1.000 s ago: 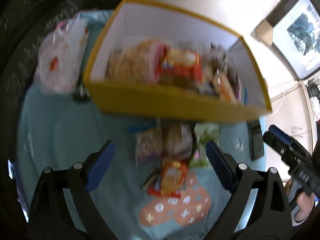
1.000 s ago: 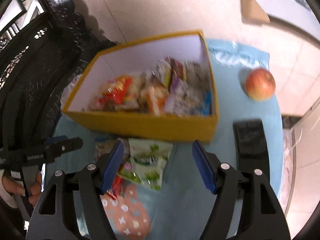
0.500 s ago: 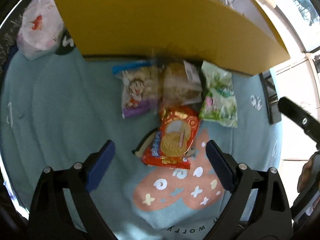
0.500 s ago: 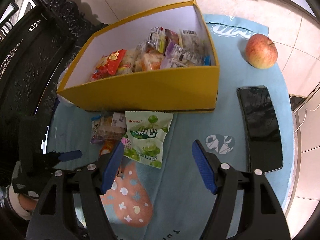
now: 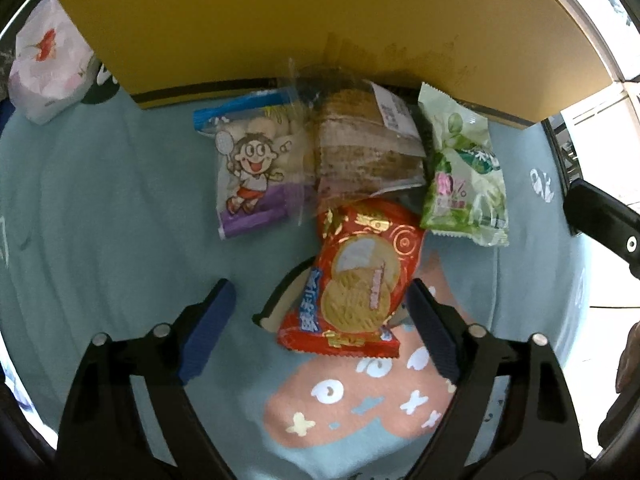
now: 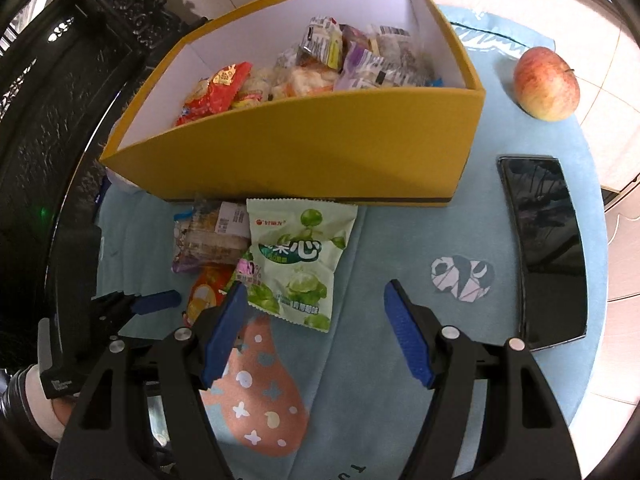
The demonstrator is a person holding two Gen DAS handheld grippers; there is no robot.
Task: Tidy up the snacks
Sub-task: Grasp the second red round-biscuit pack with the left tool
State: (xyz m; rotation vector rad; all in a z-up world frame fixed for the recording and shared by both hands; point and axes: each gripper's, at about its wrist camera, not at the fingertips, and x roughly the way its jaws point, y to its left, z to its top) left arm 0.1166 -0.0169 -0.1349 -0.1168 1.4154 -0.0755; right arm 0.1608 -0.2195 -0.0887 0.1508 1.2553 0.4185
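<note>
A yellow box (image 6: 320, 152) holding several snack packets stands on a light blue cloth (image 5: 100, 240). In front of it lie a red biscuit packet (image 5: 356, 280), a cartoon-printed packet (image 5: 252, 168), a clear-wrapped brown cake (image 5: 360, 144) and a green packet (image 5: 464, 176), which also shows in the right wrist view (image 6: 298, 264). My left gripper (image 5: 320, 328) is open and low over the cloth, its fingers on either side of the red packet's near end. My right gripper (image 6: 316, 332) is open and empty, just near and right of the green packet.
A black phone (image 6: 544, 240) lies on the cloth at the right and an apple (image 6: 546, 84) beyond it. A white flowered bag (image 5: 48, 64) sits left of the box. Dark carved furniture (image 6: 60, 100) stands at the left.
My left gripper has dropped from above the box to the loose packets and closed in on the red one. My right gripper has come lower and nearer the cloth.
</note>
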